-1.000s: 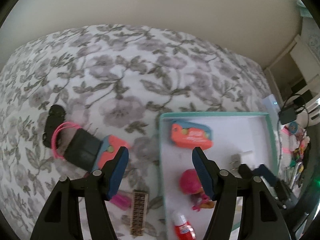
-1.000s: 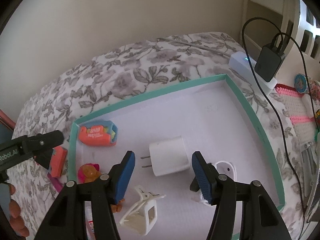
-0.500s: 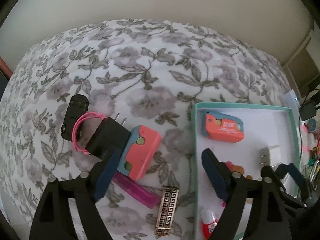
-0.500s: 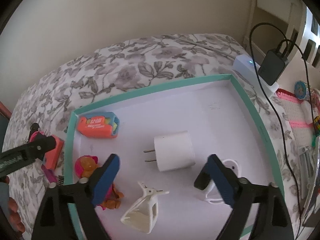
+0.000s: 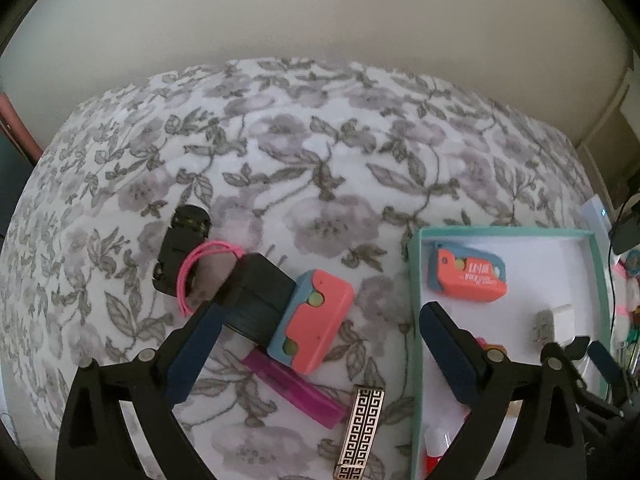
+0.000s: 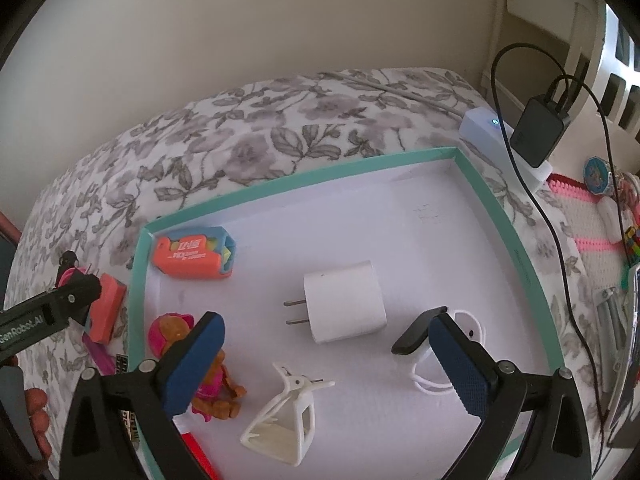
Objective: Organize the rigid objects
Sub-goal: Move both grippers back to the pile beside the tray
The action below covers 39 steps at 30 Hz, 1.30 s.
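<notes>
Both hand-held grippers point steeply down with nothing pinched. Left gripper [image 5: 320,344] has its jaws spreading apart over the floral bedspread [image 5: 304,148], just left of the teal-rimmed tray [image 5: 414,320]; between its blue pads lie a black plug adapter [image 5: 256,300] touching a coral-and-blue case [image 5: 316,324], with a magenta stick [image 5: 296,390] partly under the case and a gold patterned bar [image 5: 360,432] nearer the camera. A black clip [image 5: 180,248] with a pink loop [image 5: 200,264] lies farther left of the tray. Right gripper [image 6: 324,360] hangs over the tray [image 6: 504,224], jaws also widening and gripping nothing; the white charger plug [image 6: 344,308] sits on the tray floor between the pads, untouched. Also inside the tray are an orange-and-blue case [image 6: 192,256] in the far left corner, a small doll [image 6: 204,372] with pink hair behind the left pad, a white clip [image 6: 288,420], and a white ring-shaped item [image 6: 468,328] with a black part behind the right pad.
</notes>
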{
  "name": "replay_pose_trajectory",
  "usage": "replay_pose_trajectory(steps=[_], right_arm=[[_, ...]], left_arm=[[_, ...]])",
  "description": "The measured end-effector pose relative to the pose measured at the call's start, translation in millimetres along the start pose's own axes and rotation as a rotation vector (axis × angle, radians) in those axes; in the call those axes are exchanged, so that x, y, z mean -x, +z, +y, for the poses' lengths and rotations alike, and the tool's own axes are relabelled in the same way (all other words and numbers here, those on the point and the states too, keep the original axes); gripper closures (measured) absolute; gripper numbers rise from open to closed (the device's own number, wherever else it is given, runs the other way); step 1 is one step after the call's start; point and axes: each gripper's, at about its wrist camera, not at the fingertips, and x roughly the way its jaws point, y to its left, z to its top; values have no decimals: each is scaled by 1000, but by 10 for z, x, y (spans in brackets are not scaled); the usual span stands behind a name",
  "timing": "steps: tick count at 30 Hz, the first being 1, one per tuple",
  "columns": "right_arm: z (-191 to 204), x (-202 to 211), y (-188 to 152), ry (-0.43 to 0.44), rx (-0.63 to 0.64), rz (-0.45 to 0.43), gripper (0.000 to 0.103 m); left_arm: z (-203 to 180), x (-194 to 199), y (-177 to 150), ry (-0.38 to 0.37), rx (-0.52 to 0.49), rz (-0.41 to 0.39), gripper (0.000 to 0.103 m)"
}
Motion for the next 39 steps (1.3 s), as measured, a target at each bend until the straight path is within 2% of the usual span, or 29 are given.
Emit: replay_pose_trajectory(steps=[5, 10, 12, 15, 19, 23, 29, 34, 39], right_arm=[[38, 32, -6, 11, 7, -7, 0], [139, 83, -10, 27, 30, -18, 0], [183, 102, -17, 31, 41, -22, 0], [255, 133, -28, 34, 61, -27, 0], [355, 184, -30, 48, 81, -32, 0], [465, 261, -3, 77, 82, -44, 0], [704, 396, 67, 153, 83, -62, 0], [993, 434, 96, 203, 128, -70, 0], [1266, 344, 67, 218, 173, -47, 0]], left_arm=[[122, 131, 42, -21, 20, -62, 4], [286, 168, 76, -22, 44, -38, 4], [376, 169, 74, -29, 83, -20, 4], [478, 217, 78, -46, 128, -36, 4], [560, 336, 110, -51, 140, -75, 4], [656, 413, 128, -95, 178, -80, 4], [849, 503, 118, -50, 209, -127, 4], [1046, 435, 92, -86, 233, -108, 4], [1166, 381, 71, -76, 246, -91, 4]])
